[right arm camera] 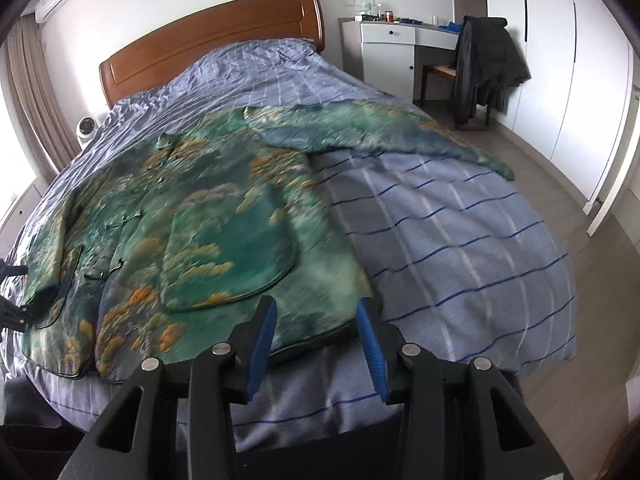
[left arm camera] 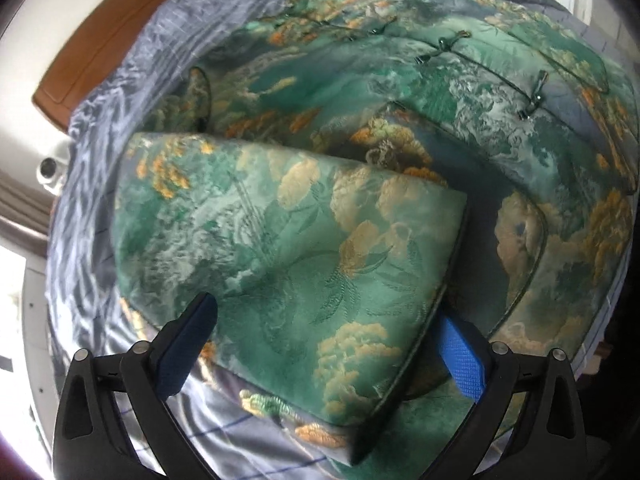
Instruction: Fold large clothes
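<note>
jacket (right arm camera: 208, 216): flat on the bed (right arm camera: 460, 240), left sleeve (left arm camera: 288, 232) folded in, right sleeve (right arm camera: 380, 136) out
left gripper (left arm camera: 328, 332): jaws apart, astride the folded cuff
right gripper (right arm camera: 318, 328): jaws apart, empty, over the near hem
tip: pinch the right cuff, fold it across

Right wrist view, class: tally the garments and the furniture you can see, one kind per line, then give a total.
Green patterned jacket spread on the bed: 1
Dark coat draped over the chair: 1
Bed with wooden headboard: 1
White desk: 1
Chair: 1
Total: 5
</note>
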### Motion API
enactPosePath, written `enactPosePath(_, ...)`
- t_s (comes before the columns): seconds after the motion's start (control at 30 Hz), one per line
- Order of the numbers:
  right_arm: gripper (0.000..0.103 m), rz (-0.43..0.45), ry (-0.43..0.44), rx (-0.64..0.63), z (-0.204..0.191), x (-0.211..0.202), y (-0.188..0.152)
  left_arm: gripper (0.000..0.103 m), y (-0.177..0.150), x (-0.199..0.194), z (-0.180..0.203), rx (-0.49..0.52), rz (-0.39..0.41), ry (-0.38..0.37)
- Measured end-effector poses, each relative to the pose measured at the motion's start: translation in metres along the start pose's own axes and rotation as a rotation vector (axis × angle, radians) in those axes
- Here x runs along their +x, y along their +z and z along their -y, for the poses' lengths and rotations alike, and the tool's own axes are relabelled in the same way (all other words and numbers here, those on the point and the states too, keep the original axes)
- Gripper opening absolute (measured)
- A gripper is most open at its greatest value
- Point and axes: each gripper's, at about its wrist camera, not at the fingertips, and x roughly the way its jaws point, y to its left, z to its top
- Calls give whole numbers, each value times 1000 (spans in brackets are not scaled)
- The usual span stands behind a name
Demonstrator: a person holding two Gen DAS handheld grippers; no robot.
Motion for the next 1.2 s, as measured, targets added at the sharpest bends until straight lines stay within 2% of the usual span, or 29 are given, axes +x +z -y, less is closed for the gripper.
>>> enactPosePath(0.07, 42, 3, 6, -5, -4, -3, -4, 59, -3, 1, -5, -26, -7, -87)
enactPosePath(0.1, 42, 7, 8, -14, -7, -5, -5, 50, -4, 0, -10, -52, -13, -114)
enactPosePath(0.13, 42, 11, 6, -21, -9, -6, -5, 24, -5, -2, -13, -67, -13, -124)
enactPosePath(0.17, 43, 16, 4, -30, -11, -8, -6, 8, -7, -5, -17, -90, -14, -143)
enactPosePath(0.27, 45, 17, 6, -39, -13, -9, -4, 6, -12, -21, -29, -157, 26, -172)
enactPosePath(0.37, 45, 20, 9, -42, -16, -10, -4, 6, -19, -45, -42, -219, 83, -152)
enactPosePath(0.53, 45, 34, 13, -70, -23, -14, -5, 6, -37, -89, -77, -359, 186, -87)
enactPosePath(0.67, 45, 44, 16, -83, -27, -17, -4, 6, -53, -106, -123, -502, 239, 6)
enactPosePath(0.87, 45, 50, 19, -93, -32, -20, -3, 5, -100, -115, -193, -751, 234, 151)
enactPosePath(0.97, 45, 56, 19, -100, -35, -24, -2, 5, -124, -107, -225, -880, 211, 214)
enactPosePath(1.13, 45, 66, 17, -116, -39, -27, -1, 6, -149, -80, -253, -991, 146, 251)
enactPosePath(1.2, 45, 65, 16, -122, -40, -26, -1, 10, -154, -68, -258, -1020, 115, 262)
